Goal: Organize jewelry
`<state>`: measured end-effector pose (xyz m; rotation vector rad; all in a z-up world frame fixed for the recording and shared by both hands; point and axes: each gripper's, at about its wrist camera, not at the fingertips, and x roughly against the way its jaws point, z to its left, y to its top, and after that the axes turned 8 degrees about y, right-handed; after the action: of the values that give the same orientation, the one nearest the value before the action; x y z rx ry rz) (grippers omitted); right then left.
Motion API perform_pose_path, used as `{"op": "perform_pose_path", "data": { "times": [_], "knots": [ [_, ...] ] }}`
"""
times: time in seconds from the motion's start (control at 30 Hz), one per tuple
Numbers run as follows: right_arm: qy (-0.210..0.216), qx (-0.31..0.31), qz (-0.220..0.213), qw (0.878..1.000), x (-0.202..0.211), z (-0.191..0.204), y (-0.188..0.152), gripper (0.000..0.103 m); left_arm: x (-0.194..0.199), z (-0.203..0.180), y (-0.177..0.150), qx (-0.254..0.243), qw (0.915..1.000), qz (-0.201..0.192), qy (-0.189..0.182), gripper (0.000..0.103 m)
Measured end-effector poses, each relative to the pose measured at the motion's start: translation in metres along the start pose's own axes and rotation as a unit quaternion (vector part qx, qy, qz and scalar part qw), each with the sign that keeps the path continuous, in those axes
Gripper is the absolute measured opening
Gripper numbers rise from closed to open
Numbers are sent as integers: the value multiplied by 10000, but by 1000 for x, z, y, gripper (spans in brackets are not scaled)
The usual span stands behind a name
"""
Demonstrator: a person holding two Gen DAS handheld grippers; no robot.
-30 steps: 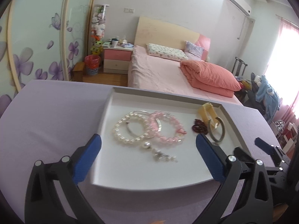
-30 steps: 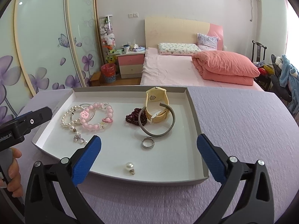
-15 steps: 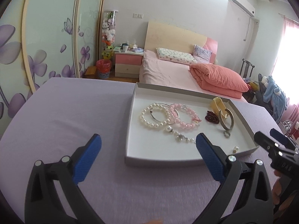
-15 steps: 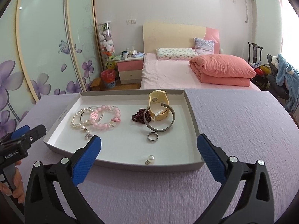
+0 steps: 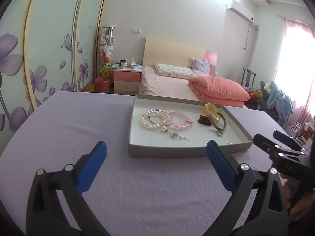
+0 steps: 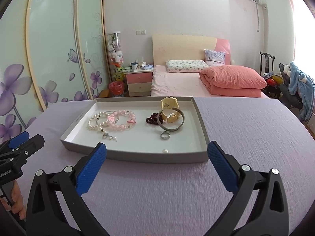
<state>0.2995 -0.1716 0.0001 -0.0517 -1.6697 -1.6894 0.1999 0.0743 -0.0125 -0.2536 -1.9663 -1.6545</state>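
Jewelry is lying loose in a shallow grey-walled tray [image 6: 137, 156] with a white floor, which is sitting on the lilac-covered desk [image 6: 246, 129] ahead of both tools. At the tray's left side a white pearl bracelet [image 6: 96, 123] is overlapping a pink bead bracelet [image 6: 123, 121] that is carrying a small pink flower charm, and a thin silver bangle is showing through both loops. Just in front of them a small silver charm piece [image 6: 107, 136] is trailing toward the near wall. Toward the right, a dark red bead bracelet [image 6: 152, 119] is touching a grey open cuff [image 6: 171, 124], and a cream-yellow watch [image 6: 169, 109] is resting partly inside that cuff with its strap rising behind. A silver ring [image 6: 165, 135] is lying just in front of the cuff, and a single pearl [image 6: 165, 151] is sitting near the front wall. The right hand-held gripper [image 6: 156, 167] is hovering over the cloth short of the tray, its blue-padded fingers [image 6: 90, 170] spread wide with nothing between them. The left hand-held gripper [image 5: 156, 167] is likewise gaping and empty, aimed past the tray's left corner. A pink bed [image 6: 187, 80] is standing beyond the desk.
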Motion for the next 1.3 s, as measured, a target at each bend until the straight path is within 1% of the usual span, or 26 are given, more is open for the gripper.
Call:
{"op": "perform_pose_path", "data": {
  "times": [0.1, 0.3, 0.6, 0.87, 1.3],
  "knots": [
    [68, -24, -27, 10000, 8, 2, -5, 102, 8, 1, -3, 93, 9999, 4, -137, 101],
    [175, -12, -147, 9997, 24, 9, -12, 102, 21, -1, -11, 145, 9995, 12, -276, 101],
    [190, -5, -323, 9993, 35, 14, -18, 102, 32, -10, -20, -73, 9996, -184, -225, 101],
    [256, -107, -288, 9992, 34, 11, -24, 102, 32, -11, -23, -60, 9992, -160, -358, 101],
    [250, -72, -373, 9990, 36, 11, -26, 102, 33, -13, -23, -119, 9989, -230, -381, 101]
  ]
}}
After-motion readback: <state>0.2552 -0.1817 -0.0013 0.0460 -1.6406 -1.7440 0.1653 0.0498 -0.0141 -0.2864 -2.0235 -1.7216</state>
